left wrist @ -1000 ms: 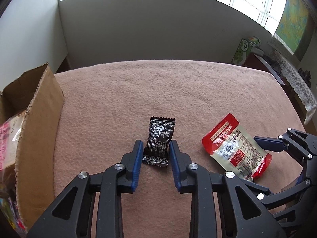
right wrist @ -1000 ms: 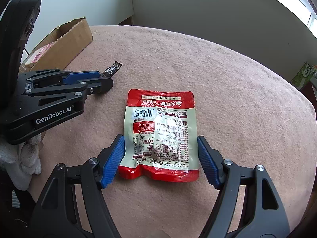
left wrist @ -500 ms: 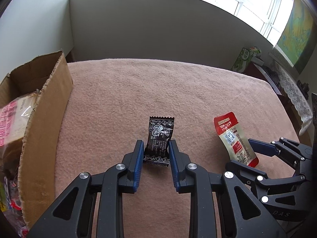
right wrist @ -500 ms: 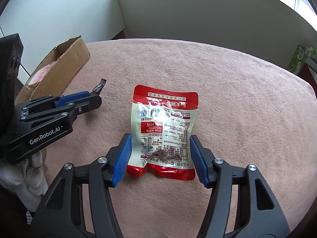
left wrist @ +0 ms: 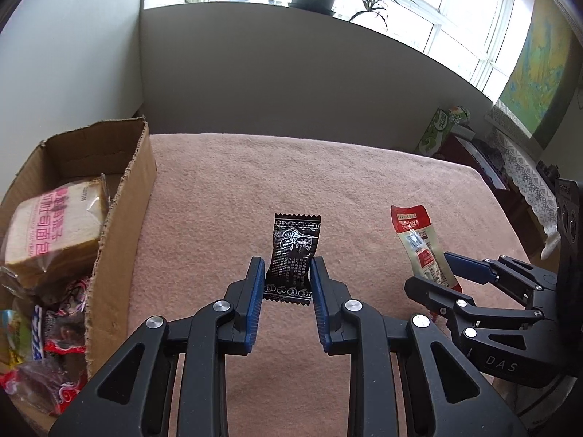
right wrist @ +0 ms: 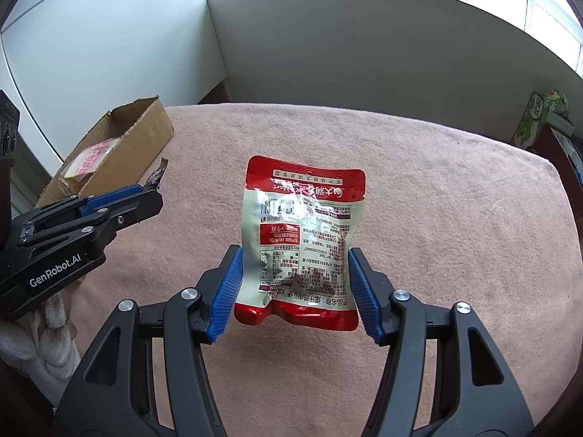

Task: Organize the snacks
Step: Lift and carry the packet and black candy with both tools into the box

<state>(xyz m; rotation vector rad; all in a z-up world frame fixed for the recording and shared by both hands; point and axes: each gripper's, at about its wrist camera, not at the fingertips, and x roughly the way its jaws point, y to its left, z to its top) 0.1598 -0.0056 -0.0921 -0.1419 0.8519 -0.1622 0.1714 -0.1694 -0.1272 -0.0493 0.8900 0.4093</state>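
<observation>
We held the small black crinkly foil sachet (left wrist: 291, 255) in our left claw (left wrist: 286, 284), the red-and-cream plastic pouch (right wrist: 300, 240) in our right claw (right wrist: 295, 287); both seemed light, slippery, best pinched by their lower edges.

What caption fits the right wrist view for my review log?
Right gripper holds a red-and-white snack pouch above the pink tablecloth, cardboard box at left.

Both packets lifted off pink cloth (left wrist: 226, 196) since a second ago. Right gripper (right wrist: 296, 286) squeezed in on red and white packet (right wrist: 304, 233), now held up between blue pads. Left gripper (left wrist: 287, 284) closed tighter on black packet (left wrist: 293, 255), raised too. Cardboard box (left wrist: 120, 218) now lower, off to left, inside showing.
</observation>
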